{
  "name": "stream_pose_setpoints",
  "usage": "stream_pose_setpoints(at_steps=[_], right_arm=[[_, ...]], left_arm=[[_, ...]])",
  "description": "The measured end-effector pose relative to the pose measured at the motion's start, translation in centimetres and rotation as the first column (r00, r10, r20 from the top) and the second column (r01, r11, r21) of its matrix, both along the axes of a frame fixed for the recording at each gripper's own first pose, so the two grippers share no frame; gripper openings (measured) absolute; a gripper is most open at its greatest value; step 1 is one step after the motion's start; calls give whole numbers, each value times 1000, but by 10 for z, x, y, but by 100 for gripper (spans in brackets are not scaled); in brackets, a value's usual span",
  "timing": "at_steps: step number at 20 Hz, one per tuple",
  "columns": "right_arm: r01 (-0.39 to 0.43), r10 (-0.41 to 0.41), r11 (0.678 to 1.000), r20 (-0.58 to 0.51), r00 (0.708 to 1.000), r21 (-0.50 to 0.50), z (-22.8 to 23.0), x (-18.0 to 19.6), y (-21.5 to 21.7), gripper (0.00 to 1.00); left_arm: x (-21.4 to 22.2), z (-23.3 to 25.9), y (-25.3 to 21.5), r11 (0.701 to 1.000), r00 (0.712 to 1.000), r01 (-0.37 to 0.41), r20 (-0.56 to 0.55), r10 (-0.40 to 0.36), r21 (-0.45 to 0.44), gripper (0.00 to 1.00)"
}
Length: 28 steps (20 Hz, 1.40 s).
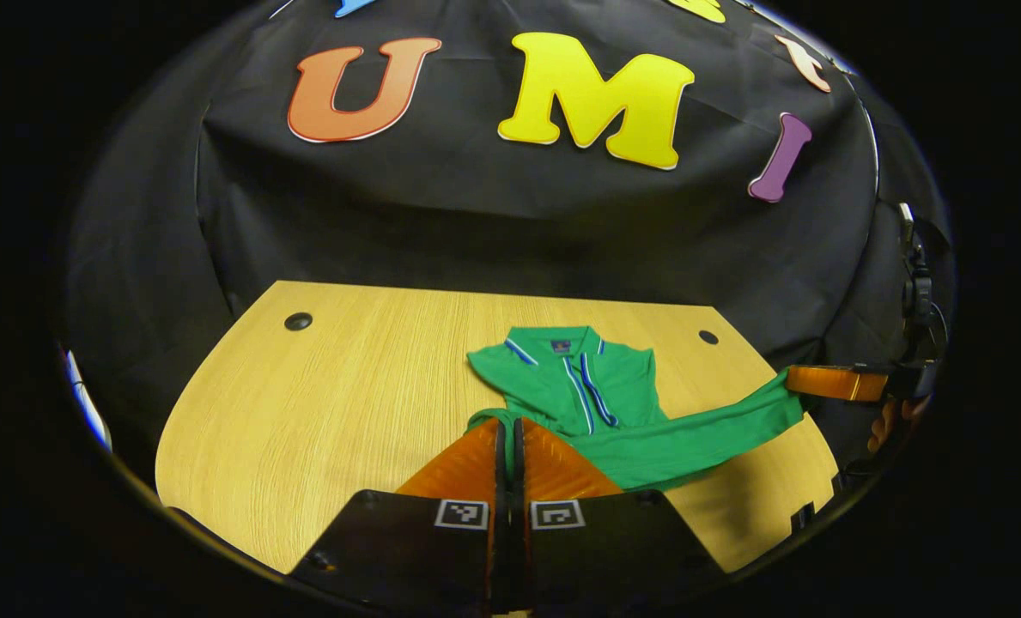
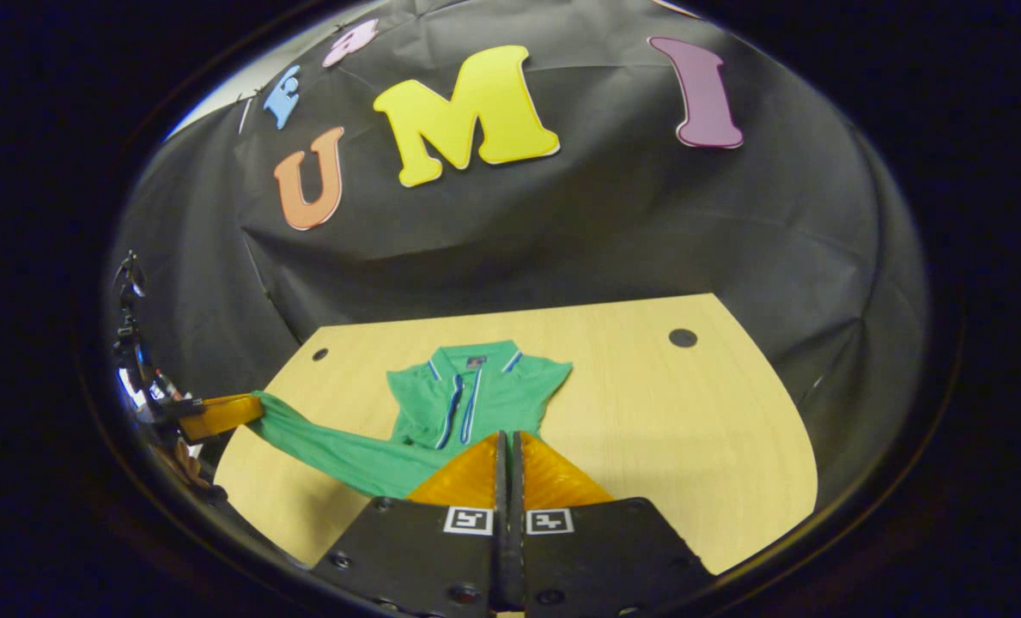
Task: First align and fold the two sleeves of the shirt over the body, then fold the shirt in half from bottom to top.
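Observation:
A green polo shirt [image 1: 600, 390] with blue and white trim lies on the wooden table [image 1: 347, 386], collar at the far side. Its lower part is pulled up off the table into a stretched band [image 1: 699, 438]. My left gripper [image 1: 508, 422] is shut on one corner of that hem. My right gripper [image 1: 832, 382] grips the other corner out at the right. In the right gripper view the shirt [image 2: 476, 390] sits mid-table, my right gripper [image 2: 507, 438] is shut on the fabric, and the left gripper [image 2: 222, 410] holds the stretched end at the left edge.
The table has a dark cable hole at each far corner [image 1: 298, 321] [image 1: 708, 336]. Its right half [image 2: 665, 412] is bare wood in the right gripper view. A hand [image 1: 892, 421] holds the right gripper beyond the table's right edge. Black cloth walls close in behind.

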State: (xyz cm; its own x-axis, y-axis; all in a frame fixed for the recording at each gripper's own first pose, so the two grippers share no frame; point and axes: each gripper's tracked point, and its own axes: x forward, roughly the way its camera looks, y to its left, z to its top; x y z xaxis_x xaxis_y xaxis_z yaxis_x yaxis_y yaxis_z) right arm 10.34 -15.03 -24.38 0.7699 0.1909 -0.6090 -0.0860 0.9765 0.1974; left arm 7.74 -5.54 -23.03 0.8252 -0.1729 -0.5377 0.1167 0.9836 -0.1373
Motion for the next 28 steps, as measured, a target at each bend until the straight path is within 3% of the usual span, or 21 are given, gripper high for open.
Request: stream_pose_setpoints(at_steps=[14,20,21,22,23,24,26,28], right_arm=[[-7,5,1000,74,997,27,8,200,5,0],[-1,1,1000,33,999,1,-33,234,6,0],[-5,5,1000,16,1000,9,-40,234,10,0],[-6,5,1000,11,1000,10,-42,233,11,6],[-1,1,1000,20,1000,1,-42,233,11,5],[-2,3,1000,36,999,-9,-40,233,11,14],[-6,7,1000,62,998,-26,-33,230,13,56],[9,-3,998,104,995,-67,-25,226,10,98]], left_arm=[[175,0,9,998,996,-59,59,59,-5,6],[214,-36,11,995,994,-104,43,103,10,6],[216,-40,11,994,993,-111,42,111,10,9],[218,-42,12,992,992,-122,42,121,16,24],[218,-45,11,992,991,-126,40,125,20,45],[217,-43,11,991,990,-133,40,132,27,63],[216,-34,17,988,987,-150,59,148,37,100],[214,-24,15,988,985,-153,80,150,32,100]])
